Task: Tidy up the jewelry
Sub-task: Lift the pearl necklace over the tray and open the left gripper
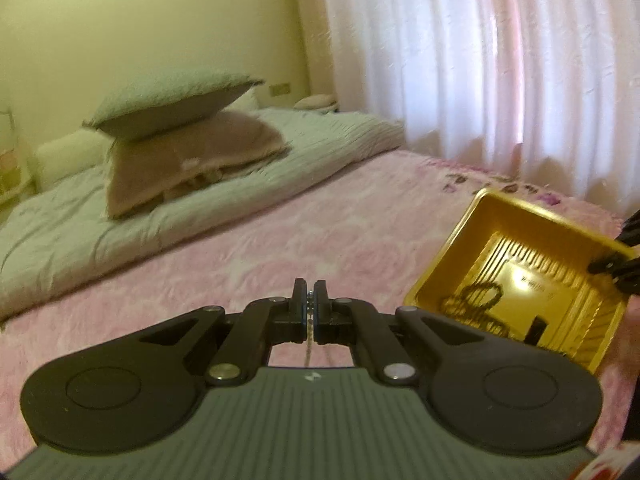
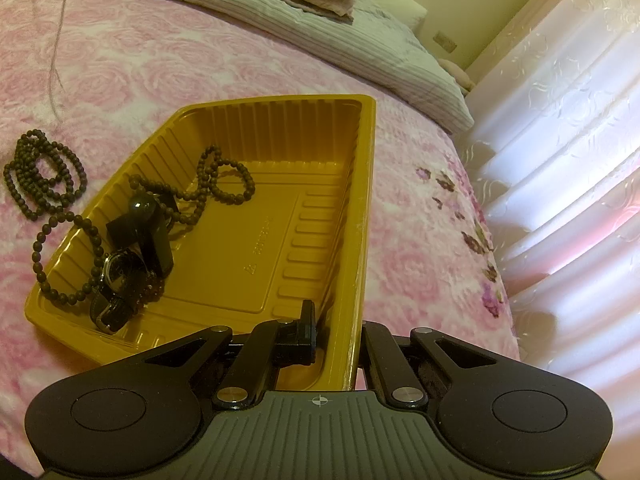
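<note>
Left wrist view: left gripper (image 1: pixel 310 300) clenched on a thin chain (image 1: pixel 309 350) that hangs below the pads, above the pink bed (image 1: pixel 240 248). Yellow tray (image 1: pixel 492 216) at 3 o'clock, beads inside, right gripper's finger on its far rim.

Right wrist view: right gripper (image 2: pixel 336 320) clamped on the tray's (image 2: pixel 280 128) near wall at 6 o'clock. Beads (image 2: pixel 224 184) and watch (image 2: pixel 116 280) inside at 9 o'clock; one strand draped over the rim. More beads (image 2: pixel 40 172) on the bed at 9 o'clock.
</note>
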